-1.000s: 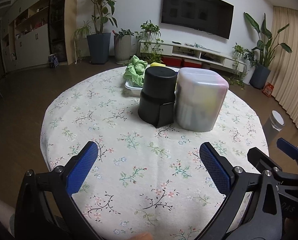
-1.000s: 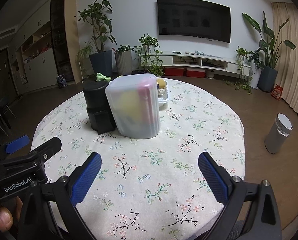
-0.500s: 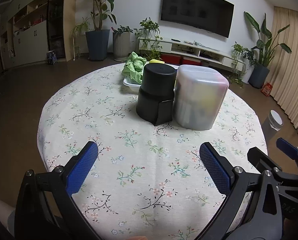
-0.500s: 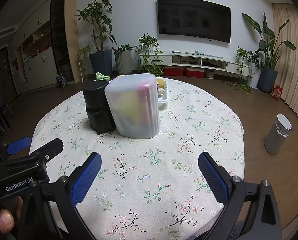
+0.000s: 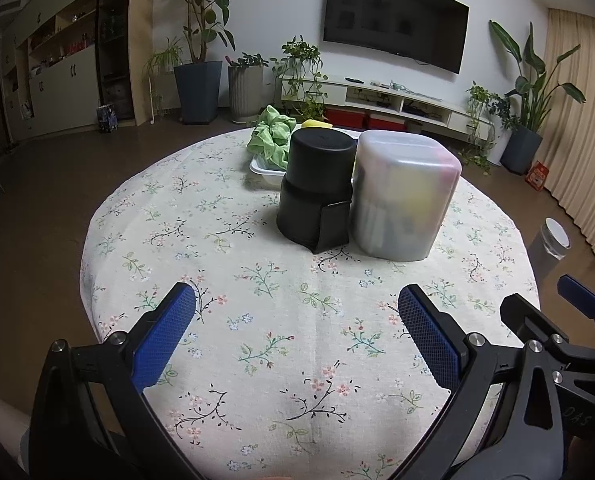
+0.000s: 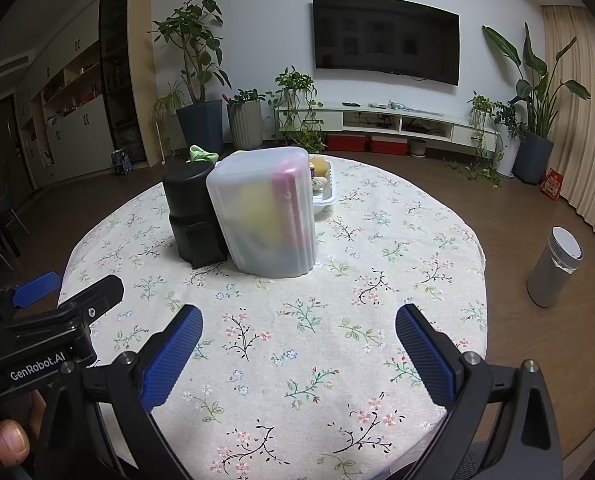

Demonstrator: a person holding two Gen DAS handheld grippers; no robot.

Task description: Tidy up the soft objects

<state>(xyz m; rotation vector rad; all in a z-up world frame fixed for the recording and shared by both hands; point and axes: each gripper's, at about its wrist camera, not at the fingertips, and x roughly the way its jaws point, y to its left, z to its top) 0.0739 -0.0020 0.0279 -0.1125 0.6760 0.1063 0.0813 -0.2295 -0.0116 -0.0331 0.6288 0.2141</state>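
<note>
In the left wrist view the left gripper (image 5: pixel 296 322) fills the bottom of the frame, its blue pads spread wide apart with nothing between them, above the floral tabletop (image 5: pixel 257 344). In the centre of the frame stand a black canister (image 5: pixel 317 190) and, touching it on the right, a frosted bin (image 5: pixel 403 196) turned upside down — blurred yellow and pink shapes show through its wall. Just behind the canister, toward the upper middle, sits a white tray (image 5: pixel 263 170) holding a crumpled green cloth (image 5: pixel 273 138); a yellow item (image 5: pixel 315 123) peeks over the canister's top. The right gripper's black frame juts in at the lower right edge.

In the right wrist view the right gripper (image 6: pixel 298 338) is likewise at the bottom of the frame, pads well apart and holding nothing. The bin (image 6: pixel 267 210) stands in the middle of the frame with the canister (image 6: pixel 193 210) at its left; the tray (image 6: pixel 325 196) shows behind the bin at right, and a scrap of the cloth (image 6: pixel 201 153) above the canister. A grey cylinder (image 6: pixel 553 266) stands on the floor at the right edge.
</note>
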